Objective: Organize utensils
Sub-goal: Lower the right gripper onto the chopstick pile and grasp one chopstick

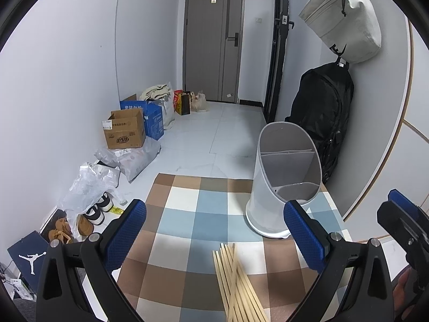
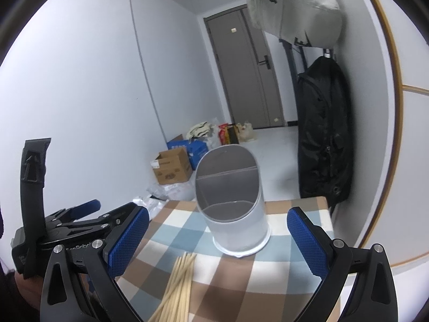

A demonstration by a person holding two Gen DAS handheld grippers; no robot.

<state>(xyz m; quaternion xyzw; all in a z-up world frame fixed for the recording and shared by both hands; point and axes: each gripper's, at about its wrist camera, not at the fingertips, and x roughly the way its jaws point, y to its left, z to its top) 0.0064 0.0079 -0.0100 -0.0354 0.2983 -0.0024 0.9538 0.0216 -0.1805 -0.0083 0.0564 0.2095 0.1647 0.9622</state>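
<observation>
A bundle of several wooden chopsticks (image 1: 237, 284) lies on the checked tablecloth (image 1: 182, 214), close to the near edge. Behind it stands a grey-white utensil holder (image 1: 281, 187) with empty divided compartments. My left gripper (image 1: 214, 233) hovers open above the cloth, the chopsticks between and below its blue pads. In the right wrist view the chopsticks (image 2: 178, 281) lie low and left of centre, in front of the holder (image 2: 233, 214). My right gripper (image 2: 218, 238) is open with nothing in it. The left gripper (image 2: 80, 214) shows at the left there.
The table's far edge drops to a white tiled floor. Cardboard boxes (image 1: 126, 131), plastic bags (image 1: 88, 185) and shoes line the left wall. A black backpack (image 1: 324, 118) and a beige bag (image 1: 343, 18) hang on the right wall, close behind the holder.
</observation>
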